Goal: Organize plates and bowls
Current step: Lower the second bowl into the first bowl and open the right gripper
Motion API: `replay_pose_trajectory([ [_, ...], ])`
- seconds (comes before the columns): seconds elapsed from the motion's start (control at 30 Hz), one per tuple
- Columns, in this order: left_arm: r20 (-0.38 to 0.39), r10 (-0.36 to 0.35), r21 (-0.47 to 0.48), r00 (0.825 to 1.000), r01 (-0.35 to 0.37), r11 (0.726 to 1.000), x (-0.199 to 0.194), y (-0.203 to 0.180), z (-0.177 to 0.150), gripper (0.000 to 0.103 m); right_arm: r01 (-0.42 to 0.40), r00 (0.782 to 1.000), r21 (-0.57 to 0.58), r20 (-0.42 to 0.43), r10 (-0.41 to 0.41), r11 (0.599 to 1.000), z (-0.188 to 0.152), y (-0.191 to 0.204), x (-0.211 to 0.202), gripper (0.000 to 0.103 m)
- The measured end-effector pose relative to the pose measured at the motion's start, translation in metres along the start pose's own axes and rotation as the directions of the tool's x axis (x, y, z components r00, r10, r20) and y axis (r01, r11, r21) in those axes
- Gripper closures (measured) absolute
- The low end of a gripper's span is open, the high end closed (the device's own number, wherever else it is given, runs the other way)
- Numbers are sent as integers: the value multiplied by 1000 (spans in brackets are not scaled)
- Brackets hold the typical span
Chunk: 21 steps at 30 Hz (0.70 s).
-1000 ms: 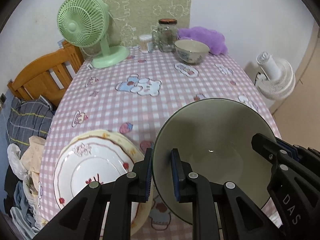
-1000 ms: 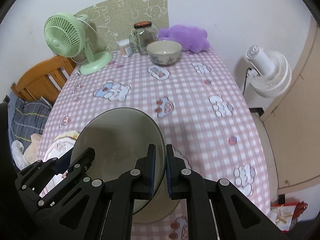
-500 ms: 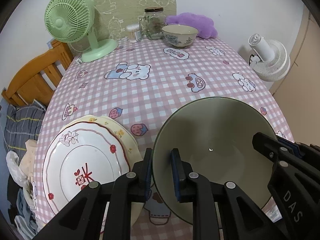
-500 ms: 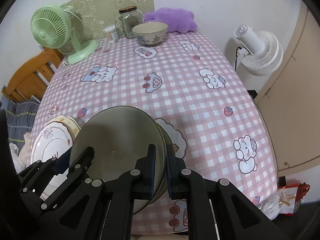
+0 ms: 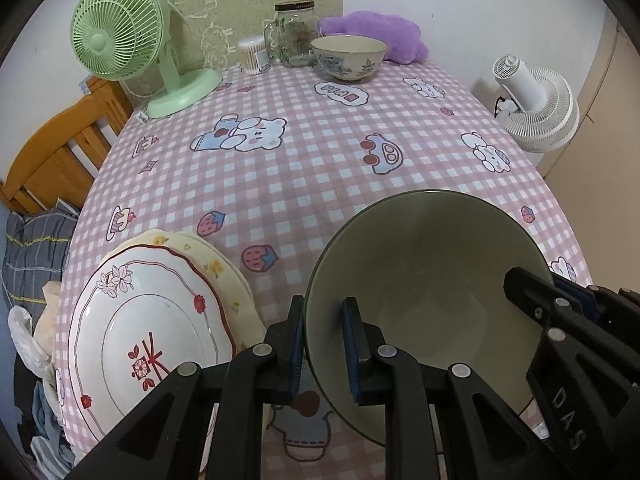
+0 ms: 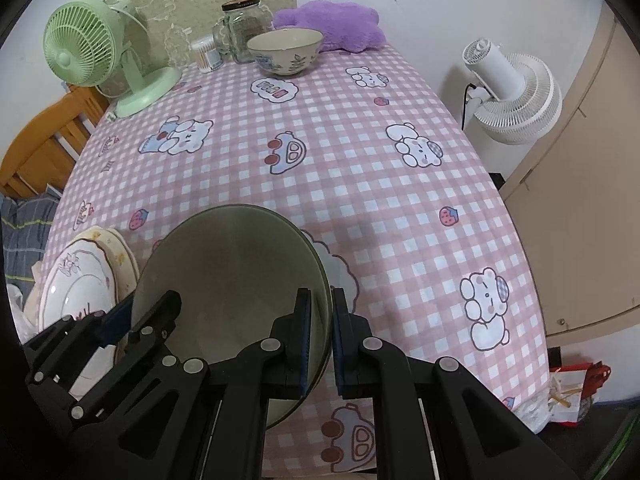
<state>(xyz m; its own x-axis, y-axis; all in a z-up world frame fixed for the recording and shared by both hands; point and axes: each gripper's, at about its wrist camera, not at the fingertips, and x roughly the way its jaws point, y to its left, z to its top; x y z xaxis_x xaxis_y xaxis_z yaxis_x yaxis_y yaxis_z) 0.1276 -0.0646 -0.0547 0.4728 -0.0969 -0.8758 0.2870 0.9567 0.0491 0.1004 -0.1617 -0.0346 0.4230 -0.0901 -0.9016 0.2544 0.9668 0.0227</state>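
Note:
A large grey-green bowl (image 5: 432, 288) is held above the near end of the table by both grippers. My left gripper (image 5: 322, 344) is shut on its left rim. My right gripper (image 6: 320, 336) is shut on its right rim, and the bowl (image 6: 236, 280) fills the lower middle of the right wrist view. A white flowered plate (image 5: 148, 332) lies stacked on a cream plate (image 5: 224, 268) at the near left. A small patterned bowl (image 5: 348, 58) stands at the far end of the table, and it shows in the right wrist view (image 6: 286, 50) too.
A pink checked tablecloth (image 5: 320, 152) covers the table. A green fan (image 5: 124, 40), a glass jar (image 5: 294, 34), a cotton-swab tub (image 5: 252, 54) and a purple plush (image 5: 380, 34) stand at the far end. A wooden chair (image 5: 52, 152) is left, a white fan (image 5: 536, 108) right.
Both grippers have lifted the grey-green bowl and drawn it back toward the near edge of the table. The grip on both rims is unchanged.

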Motion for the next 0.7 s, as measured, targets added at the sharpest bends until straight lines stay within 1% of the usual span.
replay_pose_trajectory([
  [0.1,6,6,2,1000,-6,1000,0,0,-2,88,21,1000,-16,2,-21,1000,-2,3,0,90],
  [0.17,1,-6,-7,1000,6,1000,0,1,-3,82,18,1000,-22,5,-17,1000,-2,3,-1,89],
  [0.23,-12,-42,-10,999,42,999,-2,1,-3,63,2,1000,-19,3,-2,1000,-2,1,-2,88],
  [0.27,-10,-45,-9,999,45,999,-4,1,-4,60,-6,1000,-17,1,6,1000,-2,0,-2,88],
  [0.3,-6,-42,-5,999,42,999,-6,0,-5,53,-11,1000,-17,0,11,1000,-3,-1,-3,88],
  [0.33,-2,-33,-6,999,33,999,-9,0,-5,43,-11,1000,-19,2,11,1000,-3,0,-5,87],
  [0.37,1,-23,-12,1000,23,1000,-11,1,-6,40,-10,1000,-24,9,11,1000,-4,1,-8,80],
  [0.4,2,-24,-18,1000,24,1000,-13,1,-6,39,-11,1000,-28,16,11,1000,-5,2,-11,73],
  [0.43,0,-31,-27,1000,31,999,-15,3,-6,37,-7,1000,-29,23,8,1000,-5,2,-15,55],
  [0.47,-2,-45,-36,999,45,998,-19,5,-5,34,0,999,-29,36,1,1000,-5,3,-19,40],
  [0.53,11,-58,-44,998,59,997,-25,6,-2,26,12,997,-33,79,-9,999,-3,4,-31,33],
  [0.6,21,-76,-51,997,77,996,-33,7,3,22,9,995,-44,100,-4,999,2,5,-41,33],
  [0.7,52,-105,-63,993,109,992,-46,6,12,17,-28,992,-34,119,32,999,9,2,-54,31],
])
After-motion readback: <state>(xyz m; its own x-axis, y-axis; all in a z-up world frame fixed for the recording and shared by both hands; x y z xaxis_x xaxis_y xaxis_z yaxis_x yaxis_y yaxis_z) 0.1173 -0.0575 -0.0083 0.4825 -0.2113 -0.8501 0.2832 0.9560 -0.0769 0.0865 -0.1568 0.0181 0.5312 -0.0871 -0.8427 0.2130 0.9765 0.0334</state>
